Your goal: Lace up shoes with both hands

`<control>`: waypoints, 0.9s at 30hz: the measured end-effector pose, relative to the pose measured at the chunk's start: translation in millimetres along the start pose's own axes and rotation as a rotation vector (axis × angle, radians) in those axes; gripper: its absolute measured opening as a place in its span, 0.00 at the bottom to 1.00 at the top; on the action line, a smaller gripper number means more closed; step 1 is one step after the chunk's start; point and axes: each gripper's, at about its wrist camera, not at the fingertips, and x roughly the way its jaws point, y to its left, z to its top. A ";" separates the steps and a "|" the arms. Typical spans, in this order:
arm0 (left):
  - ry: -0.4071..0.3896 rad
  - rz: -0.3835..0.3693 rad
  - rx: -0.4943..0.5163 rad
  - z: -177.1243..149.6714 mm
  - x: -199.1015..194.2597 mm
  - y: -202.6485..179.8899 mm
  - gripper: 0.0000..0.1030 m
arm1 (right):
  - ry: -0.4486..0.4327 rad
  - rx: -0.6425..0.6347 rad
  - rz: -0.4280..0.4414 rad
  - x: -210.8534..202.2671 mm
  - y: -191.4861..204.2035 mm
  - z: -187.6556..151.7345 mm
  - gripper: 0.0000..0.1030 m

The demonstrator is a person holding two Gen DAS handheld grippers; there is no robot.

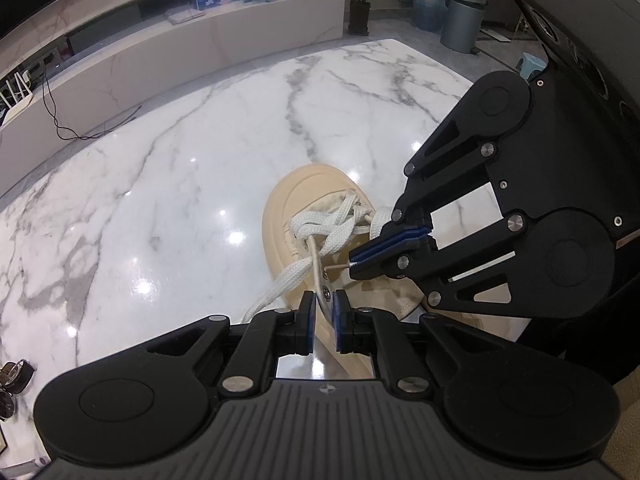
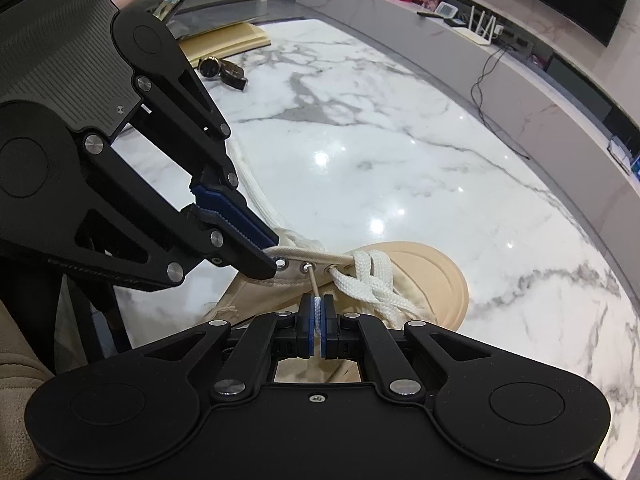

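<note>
A beige canvas shoe (image 1: 296,200) lies on the white marble table (image 1: 180,140), toe pointing away from me. Its white lace (image 1: 320,228) is crossed through the front eyelets. My left gripper (image 1: 324,312) is shut on the shoe's eyelet flap, a metal eyelet showing between the blue pads. My right gripper (image 1: 354,266) comes in from the right, shut on the lace end. In the right wrist view, the right gripper (image 2: 318,308) pinches the lace just behind its thin tip (image 2: 313,284), which touches an eyelet (image 2: 306,268). The left gripper (image 2: 272,262) clamps the flap beside it.
A wristwatch (image 2: 210,66) and a beige pad (image 2: 232,38) lie at the table's far left in the right wrist view. Beyond the table runs a low pale bench (image 1: 240,40), with a grey bin (image 1: 462,20) and a potted plant (image 1: 360,8).
</note>
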 end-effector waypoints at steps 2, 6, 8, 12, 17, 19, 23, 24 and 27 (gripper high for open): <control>0.001 0.001 0.002 0.0 -0.1 0.0 0.09 | 0.002 -0.007 -0.003 0.5 1.4 1.4 0.01; 0.002 0.003 0.005 -0.2 -0.5 -0.5 0.09 | -0.001 -0.013 -0.009 -0.1 3.0 2.1 0.01; 0.003 0.004 0.007 0.0 -0.4 -1.2 0.09 | -0.005 -0.008 -0.011 -1.1 2.2 1.4 0.01; 0.004 0.002 0.012 0.8 -0.3 -2.0 0.09 | -0.008 -0.006 -0.009 -3.4 1.4 0.6 0.01; 0.001 0.000 0.014 1.0 -1.0 -2.6 0.09 | 0.005 -0.005 -0.011 -1.5 0.5 -1.4 0.01; 0.002 0.000 0.013 1.0 -1.2 -2.5 0.09 | 0.009 -0.005 -0.012 -0.7 -0.1 -1.4 0.01; 0.003 0.000 0.013 1.4 -1.5 -2.8 0.09 | 0.006 -0.006 -0.011 -0.9 -0.1 0.6 0.01; 0.003 0.001 0.012 1.5 -1.6 -3.0 0.09 | 0.006 -0.008 -0.011 -0.7 0.1 0.9 0.01; 0.003 0.001 0.010 1.4 -1.5 -3.0 0.09 | 0.011 -0.019 -0.004 0.6 2.1 1.2 0.01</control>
